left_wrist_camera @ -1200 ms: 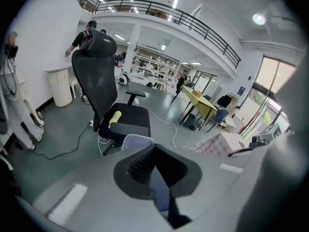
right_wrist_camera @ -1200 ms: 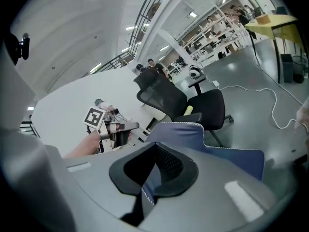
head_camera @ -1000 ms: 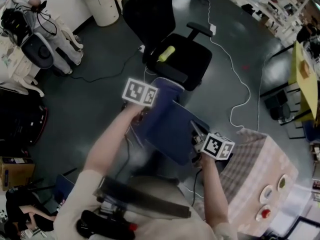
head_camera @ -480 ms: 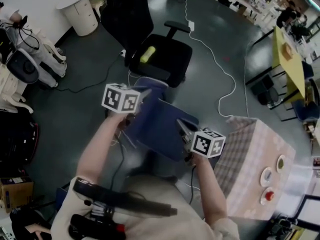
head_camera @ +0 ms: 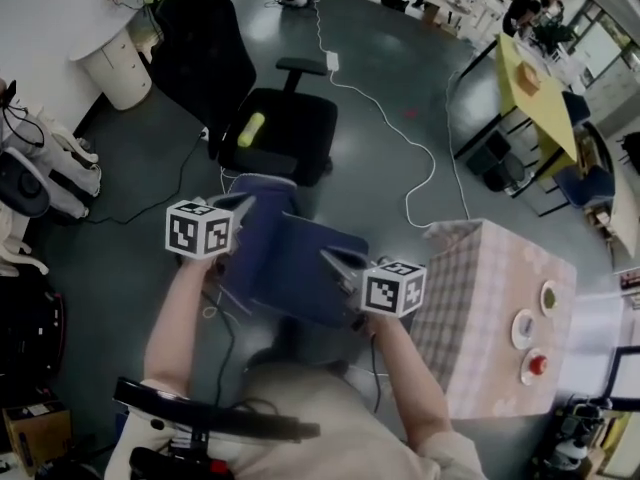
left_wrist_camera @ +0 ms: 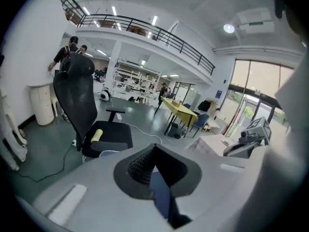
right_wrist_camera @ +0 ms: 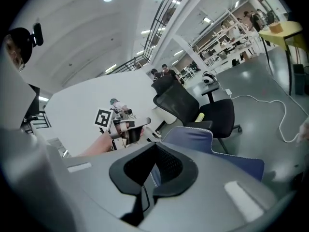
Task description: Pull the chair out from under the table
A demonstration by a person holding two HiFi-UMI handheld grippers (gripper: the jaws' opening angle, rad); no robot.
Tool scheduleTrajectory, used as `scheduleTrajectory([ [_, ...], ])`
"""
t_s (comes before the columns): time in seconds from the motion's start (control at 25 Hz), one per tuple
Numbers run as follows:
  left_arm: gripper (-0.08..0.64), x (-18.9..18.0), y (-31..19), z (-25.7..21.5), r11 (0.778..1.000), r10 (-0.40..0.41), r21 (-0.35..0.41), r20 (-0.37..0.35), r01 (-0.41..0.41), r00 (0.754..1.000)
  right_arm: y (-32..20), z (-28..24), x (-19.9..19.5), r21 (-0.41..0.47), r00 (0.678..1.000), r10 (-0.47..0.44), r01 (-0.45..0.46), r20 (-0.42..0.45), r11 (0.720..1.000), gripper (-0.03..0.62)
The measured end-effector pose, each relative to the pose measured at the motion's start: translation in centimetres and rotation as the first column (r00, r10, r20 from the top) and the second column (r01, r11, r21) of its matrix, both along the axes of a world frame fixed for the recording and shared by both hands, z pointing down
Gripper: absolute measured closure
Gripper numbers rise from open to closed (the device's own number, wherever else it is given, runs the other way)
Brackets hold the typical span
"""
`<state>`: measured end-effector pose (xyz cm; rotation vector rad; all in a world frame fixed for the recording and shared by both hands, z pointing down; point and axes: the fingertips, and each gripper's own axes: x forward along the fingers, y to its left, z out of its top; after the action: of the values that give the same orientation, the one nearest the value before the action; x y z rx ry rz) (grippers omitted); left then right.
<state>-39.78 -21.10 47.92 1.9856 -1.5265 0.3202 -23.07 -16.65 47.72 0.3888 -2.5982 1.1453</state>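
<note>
Since both grippers are already on it, the blue chair [head_camera: 290,268] sits right between my fingers. The left gripper [head_camera: 243,205] is clamped on the chair's left edge. The right gripper [head_camera: 332,260] is clamped on the edge nearer the table [head_camera: 490,288]. The left gripper view shows blue fabric pinched between the pads. The right gripper view shows a blue edge with white stitching pinched the same way. No gap on either.

Key relation: in the head view the table is to the chair's right, just beside the right gripper. The cloth corner is close to the chair, but I can't tell if they touch. So the pull, I reckon, goes left and toward me, away from the cloth. The gripped part's long axis runs from left gripper to right gripper, slanting down to the right in the head view. The right hand is nearer the table; the left is well apart from it.

The chair looks mostly out from under already. That's my guess, since its legs are hidden.

Counts:
- Blue chair: one.
- Black office chair [head_camera: 280,133]: one, beyond the blue one, with one yellow thing [head_camera: 250,128] on its seat.
- Checked-cloth table: one.
- Yellow table [head_camera: 540,118]: one, far off.
- Dishes [head_camera: 524,326] on the cloth: three.
- Grippers: two, both full.
</note>
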Motion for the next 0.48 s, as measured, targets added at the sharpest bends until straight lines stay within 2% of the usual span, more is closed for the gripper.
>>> scheduleTrajectory([
  [0.12, 0.561, -2.2, 0.2, 2.4, 0.997, -0.046, -0.058, 0.083, 0.051, 0.995, -0.4, 1.1, 0.9, -0.009, 1.000, 0.004, -0.004, -0.028, 1.000, 0.580],
  [0.28, 0.561, -4.5, 0.3, 5.0, 0.989, -0.063, -0.124, 0.101, 0.075, 0.993, -1.6, 2.5, 0.8, -0.051, 0.999, 0.018, -0.020, -0.040, 0.999, 0.580],
  [0.36, 0.561, -4.7, 0.4, 5.0, 0.994, -0.042, -0.100, 0.085, 0.051, 0.996, -1.8, 3.1, 0.2, -0.048, 0.998, 0.017, -0.020, -0.053, 0.999, 0.580],
  [0.48, 0.561, -2.8, -0.2, 2.6, 0.998, 0.047, 0.033, 0.062, -0.049, 0.997, -1.8, 2.7, -0.9, -0.001, 0.999, -0.009, 0.009, -0.035, 1.000, 0.578],
])
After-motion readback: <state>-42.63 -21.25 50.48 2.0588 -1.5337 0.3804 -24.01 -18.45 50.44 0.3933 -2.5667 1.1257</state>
